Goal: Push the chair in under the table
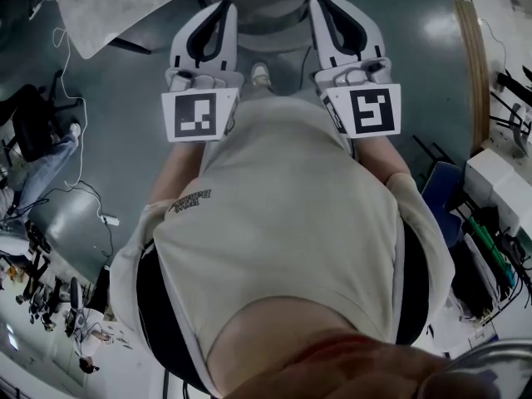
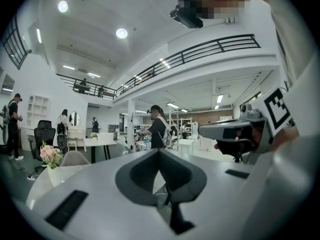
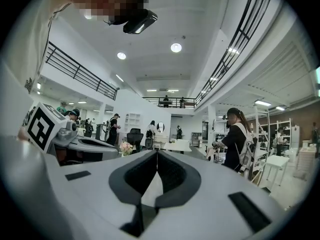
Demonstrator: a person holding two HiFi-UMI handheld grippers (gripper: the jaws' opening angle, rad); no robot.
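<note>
Grey chair (image 2: 75, 158) beside table (image 1: 125, 11) edge, ahead-left of left gripper (image 2: 160, 156). Left gripper and right gripper (image 3: 157, 156) both closed, empty. Open floor (image 1: 141, 123) beyond table edge.

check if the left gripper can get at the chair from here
Probably yes: the left gripper, jaws shut, is held out beside the grey chair, and nothing shows between them.

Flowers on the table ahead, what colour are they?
The flowers are pink, seen best in the left gripper view.

Bright ceiling lamps (image 2: 121, 33); strong fisheye distortion, dark corners, near foreground soft.
</note>
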